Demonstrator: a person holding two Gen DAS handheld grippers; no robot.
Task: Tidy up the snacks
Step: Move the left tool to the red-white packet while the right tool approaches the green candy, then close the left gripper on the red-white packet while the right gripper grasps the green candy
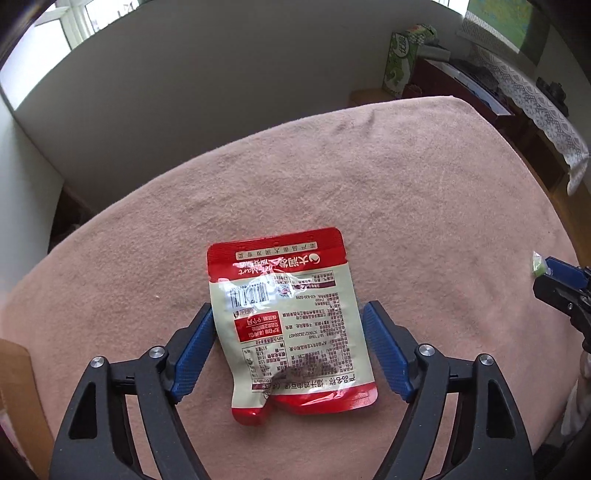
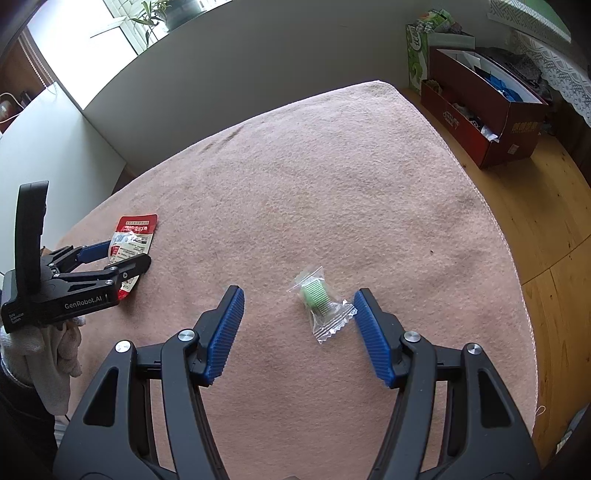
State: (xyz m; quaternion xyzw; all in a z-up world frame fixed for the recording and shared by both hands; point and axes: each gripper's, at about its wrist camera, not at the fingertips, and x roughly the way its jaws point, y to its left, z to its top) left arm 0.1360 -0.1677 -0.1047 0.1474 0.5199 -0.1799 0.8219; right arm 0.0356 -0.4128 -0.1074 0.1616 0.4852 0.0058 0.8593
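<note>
Snacks are not yet being gathered: the red snack pouch (image 1: pixel 291 325) is lying flat on the blanket-covered counter (image 1: pixel 369 184), straddled by the wide left claw (image 1: pixel 288 325). The green wrapped candy (image 2: pixel 320 302) is being bracketed by the wide right claw (image 2: pixel 299 314), well apart; nothing is being gripped.

a home room: pink blanket (image 2: pixel 332 177) over the counter, wooden floor (image 2: pixel 546 229), lace cloth (image 1: pixel 532 107), potted plant (image 2: pixel 155 14) by the window, red storage box (image 2: pixel 480 122).

Red-and-cream snack pouch (image 1: pixel 291 321) flat, printed back up; small clear-wrapped green candy (image 2: pixel 320 301) well apart.
</note>
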